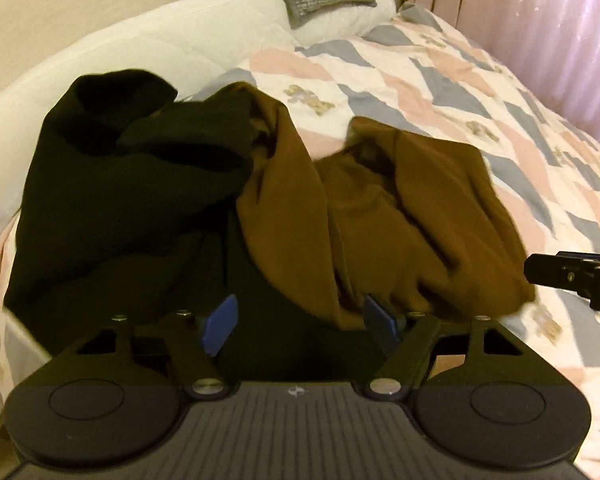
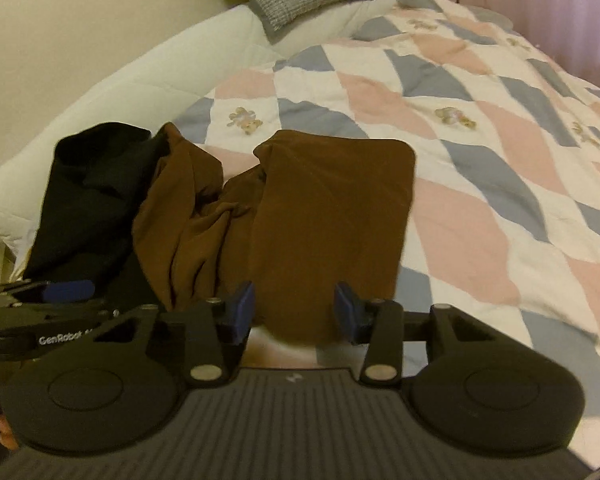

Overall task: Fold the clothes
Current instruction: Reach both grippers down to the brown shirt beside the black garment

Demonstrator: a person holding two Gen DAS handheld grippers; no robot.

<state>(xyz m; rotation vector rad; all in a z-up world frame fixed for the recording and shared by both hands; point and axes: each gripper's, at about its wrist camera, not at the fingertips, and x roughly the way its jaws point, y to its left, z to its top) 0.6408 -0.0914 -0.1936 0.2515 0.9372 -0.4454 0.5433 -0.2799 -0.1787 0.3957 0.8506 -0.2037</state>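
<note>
The left hand-held gripper [image 1: 300, 320] stands released, blue pads apart, over a crumpled black fabric garment [image 1: 120, 184] ahead and to its left. A rumpled brown fabric garment [image 2: 324, 216] lies just ahead of the right hand-held gripper [image 2: 294, 312], whose pads are parted around its near edge without pressing. Both garments rest on the bed's patchwork quilt [image 2: 480, 160].

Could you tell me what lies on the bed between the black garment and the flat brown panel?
Crumpled folds of the brown garment fill the stretch between the black garment and the flat brown panel; the right wrist view shows it best.
</note>
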